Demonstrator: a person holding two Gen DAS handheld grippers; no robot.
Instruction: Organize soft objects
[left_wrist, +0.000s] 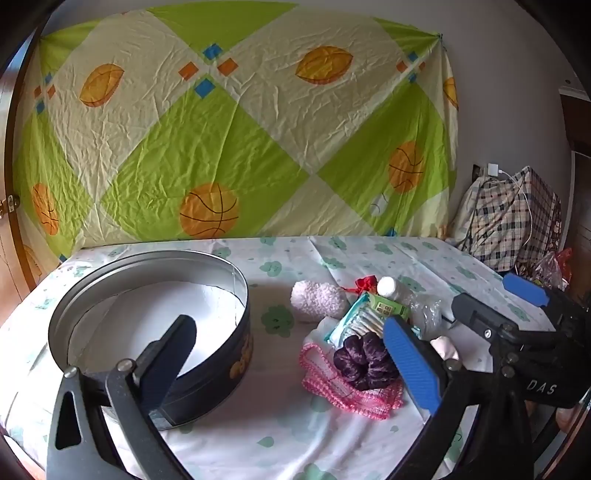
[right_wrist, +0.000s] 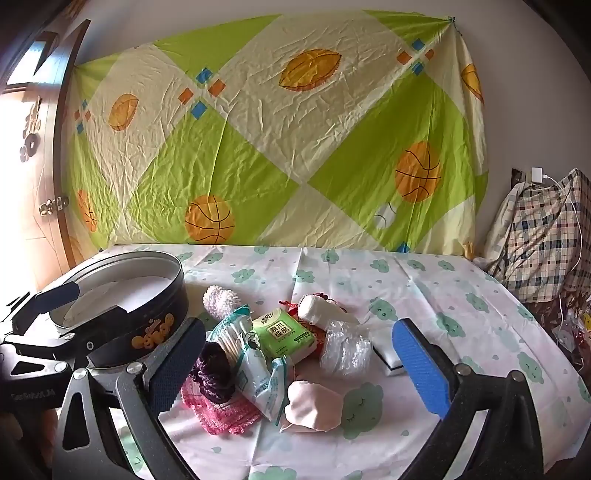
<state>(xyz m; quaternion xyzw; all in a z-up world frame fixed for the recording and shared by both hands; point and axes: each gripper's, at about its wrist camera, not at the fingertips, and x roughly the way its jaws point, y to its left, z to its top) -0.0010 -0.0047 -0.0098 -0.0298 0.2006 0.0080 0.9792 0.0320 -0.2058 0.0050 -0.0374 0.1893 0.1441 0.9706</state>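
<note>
Right gripper (right_wrist: 299, 365) fingers spread wide above soft items pile (right_wrist: 273, 354).

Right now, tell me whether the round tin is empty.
Empty, as far as visible: the round tin is lidless, showing only a bare white bottom.

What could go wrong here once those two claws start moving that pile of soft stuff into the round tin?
The items lie heaped and overlapping: the purple scrunchie sits on the pink knitted cloth, so one grab may drag both. The crinkly clear plastic looks slippery and might slip from the pads. The left gripper already hangs over the round tin, so its left finger could knock the rim. Both grippers, including the right gripper, stand open and empty.
</note>
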